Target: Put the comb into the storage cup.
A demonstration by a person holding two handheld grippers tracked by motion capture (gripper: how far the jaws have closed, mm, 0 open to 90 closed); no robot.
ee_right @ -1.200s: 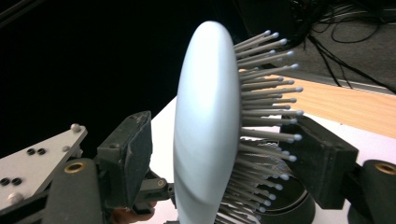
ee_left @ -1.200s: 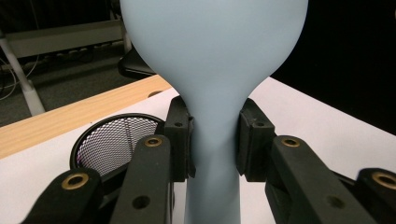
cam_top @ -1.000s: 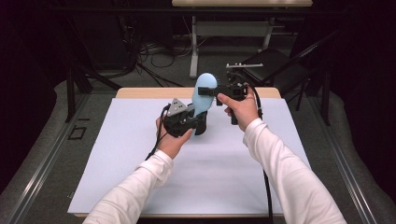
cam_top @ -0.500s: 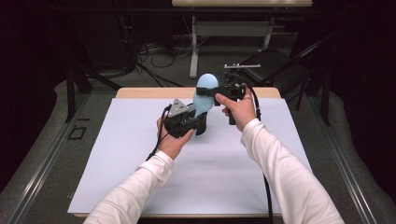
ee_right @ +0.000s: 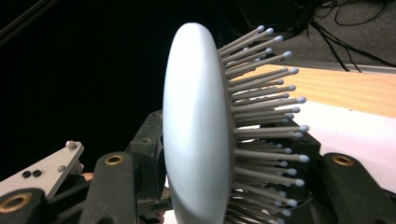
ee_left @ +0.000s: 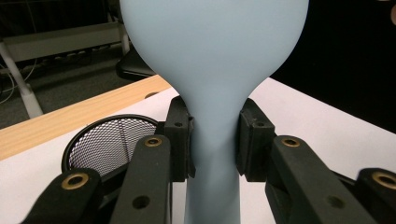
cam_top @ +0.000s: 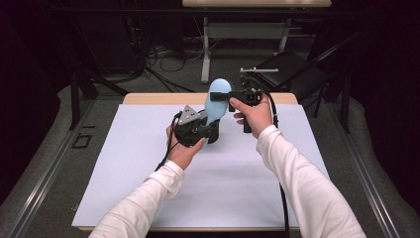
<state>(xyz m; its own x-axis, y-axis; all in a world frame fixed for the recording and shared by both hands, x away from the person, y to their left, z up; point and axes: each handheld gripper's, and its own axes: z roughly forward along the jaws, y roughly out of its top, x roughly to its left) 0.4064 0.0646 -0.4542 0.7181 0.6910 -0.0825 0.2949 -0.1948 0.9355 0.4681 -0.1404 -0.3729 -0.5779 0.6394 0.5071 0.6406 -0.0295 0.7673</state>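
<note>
A light blue hairbrush (cam_top: 216, 101) stands upright above the far middle of the table, bristles facing right. My left gripper (cam_top: 212, 130) is shut on its narrow handle (ee_left: 214, 154), one pad on each side. Its oval head (ee_left: 215, 56) rises above those jaws. My right gripper (cam_top: 221, 94) reaches in level from the right and its jaws have just been closing on the head (ee_right: 196, 130), one against the smooth back, the other in among the bristles (ee_right: 266, 116). A black mesh cup (ee_left: 105, 142) sits just below the handle.
A white sheet (cam_top: 223, 188) covers the wooden table (cam_top: 148, 98). Beyond the far edge stand a black folding chair (cam_top: 292, 67), a white desk frame (cam_top: 205, 54) and loose cables on the floor. Metal rails run along both sides.
The right gripper's jaws have closed in on the brush head. Both hands and the brush stay where they were.
</note>
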